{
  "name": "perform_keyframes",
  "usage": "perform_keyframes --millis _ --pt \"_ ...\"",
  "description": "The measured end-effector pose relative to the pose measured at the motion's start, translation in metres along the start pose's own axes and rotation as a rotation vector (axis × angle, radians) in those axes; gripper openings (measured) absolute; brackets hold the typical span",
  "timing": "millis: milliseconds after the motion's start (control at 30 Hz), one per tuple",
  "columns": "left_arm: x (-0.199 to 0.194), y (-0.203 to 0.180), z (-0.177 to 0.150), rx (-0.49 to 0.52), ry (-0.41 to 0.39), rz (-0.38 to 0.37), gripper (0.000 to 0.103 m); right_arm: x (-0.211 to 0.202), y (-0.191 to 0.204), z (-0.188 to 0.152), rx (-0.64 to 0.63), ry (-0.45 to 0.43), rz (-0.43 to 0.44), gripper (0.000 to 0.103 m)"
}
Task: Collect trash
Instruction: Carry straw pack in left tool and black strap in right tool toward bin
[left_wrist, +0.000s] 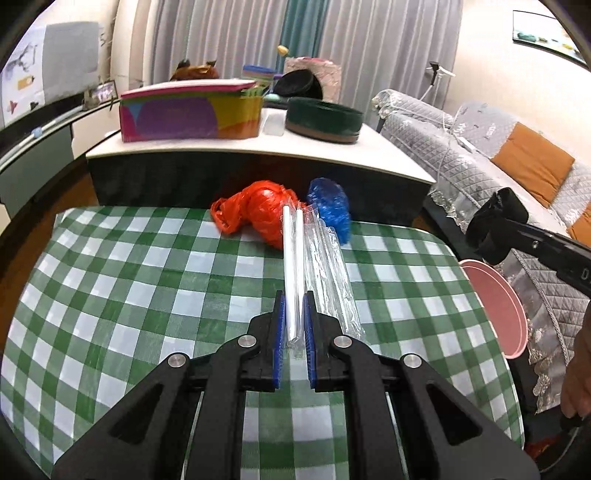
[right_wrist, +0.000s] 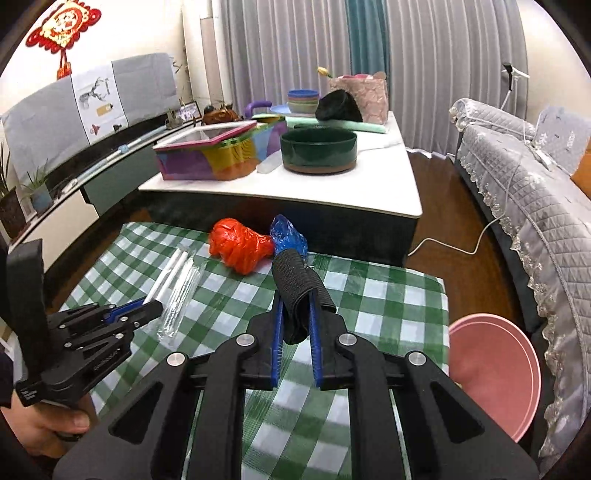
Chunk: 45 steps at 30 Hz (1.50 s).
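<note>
Between the left gripper's (left_wrist: 294, 314) blue pads sits a white straw (left_wrist: 290, 273), clamped. Only the right wrist view shows the right gripper (right_wrist: 296, 325) clenching a black cloth (right_wrist: 295, 291), with the pink bin (right_wrist: 495, 373) to its right.

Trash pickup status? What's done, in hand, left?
Done: nothing visibly binned; I can't see inside the pink bin beside the table. In hand: right gripper shut on a black strap; left gripper closed around the white straws. Left on the cloth: clear wrappers, red bag, blue bag.
</note>
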<state>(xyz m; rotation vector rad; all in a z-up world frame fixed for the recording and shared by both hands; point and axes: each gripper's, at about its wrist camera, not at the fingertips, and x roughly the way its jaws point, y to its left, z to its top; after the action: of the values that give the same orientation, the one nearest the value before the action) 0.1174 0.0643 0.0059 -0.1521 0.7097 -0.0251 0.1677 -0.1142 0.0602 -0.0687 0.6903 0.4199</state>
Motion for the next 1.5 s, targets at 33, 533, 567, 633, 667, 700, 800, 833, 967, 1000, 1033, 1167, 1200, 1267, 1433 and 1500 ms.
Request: perform_keyframes --millis 33,533,567,633,667,700,800,833,967,1000,1033,1167,1200,1267,1433,1500 --pt "-0.003 -0.002 0.000 0.005 -0.004 -0.001 0.010 -0.007 0.000 0.000 -0.001 -0.007 -0.002 0.013" --pt "-0.028 -0.021 -0.018 0.084 -0.048 -0.016 0.010 -0.033 -0.027 -0.029 0.032 -0.073 -0.041 0.013" --pt "-0.027 -0.023 -0.019 0.087 -0.048 -0.017 0.010 -0.034 -0.028 -0.031 0.020 -0.074 -0.049 0.013" --pt "-0.025 -0.030 -0.021 0.098 -0.049 -0.026 0.010 -0.036 -0.033 -0.036 0.004 -0.075 -0.073 0.013" --pt "-0.023 -0.033 -0.022 0.104 -0.050 -0.032 0.010 -0.037 -0.036 -0.037 0.009 -0.075 -0.075 0.013" --pt "-0.022 -0.036 -0.023 0.109 -0.051 -0.036 0.010 -0.038 -0.039 -0.038 0.017 -0.076 -0.076 0.013" --pt "-0.018 -0.047 -0.027 0.133 -0.052 -0.048 0.010 -0.045 -0.048 -0.039 0.023 -0.094 -0.093 0.013" --pt "-0.016 -0.052 -0.029 0.139 -0.049 -0.055 0.010 -0.048 -0.052 -0.039 0.028 -0.100 -0.096 0.013" --pt "-0.010 -0.067 -0.032 0.155 -0.039 -0.068 0.010 -0.056 -0.065 -0.043 0.040 -0.109 -0.107 0.013" --pt "-0.009 -0.071 -0.033 0.158 -0.040 -0.072 0.010 -0.057 -0.069 -0.044 0.044 -0.109 -0.111 0.013" --pt "-0.008 -0.075 -0.033 0.163 -0.040 -0.076 0.010 -0.058 -0.072 -0.045 0.046 -0.109 -0.114 0.013" --pt "-0.005 -0.088 -0.035 0.175 -0.038 -0.092 0.010 -0.063 -0.088 -0.050 0.065 -0.112 -0.129 0.013" --pt "-0.003 -0.091 -0.036 0.177 -0.037 -0.094 0.010 -0.064 -0.092 -0.051 0.069 -0.114 -0.132 0.013" --pt "-0.001 -0.096 -0.037 0.183 -0.031 -0.100 0.010 -0.067 -0.099 -0.053 0.082 -0.116 -0.137 0.013" --pt "0.005 -0.110 -0.039 0.198 -0.025 -0.112 0.010 -0.073 -0.113 -0.056 0.097 -0.122 -0.153 0.013" --pt "0.008 -0.116 -0.039 0.204 -0.022 -0.118 0.010 -0.073 -0.116 -0.057 0.099 -0.122 -0.158 0.013"
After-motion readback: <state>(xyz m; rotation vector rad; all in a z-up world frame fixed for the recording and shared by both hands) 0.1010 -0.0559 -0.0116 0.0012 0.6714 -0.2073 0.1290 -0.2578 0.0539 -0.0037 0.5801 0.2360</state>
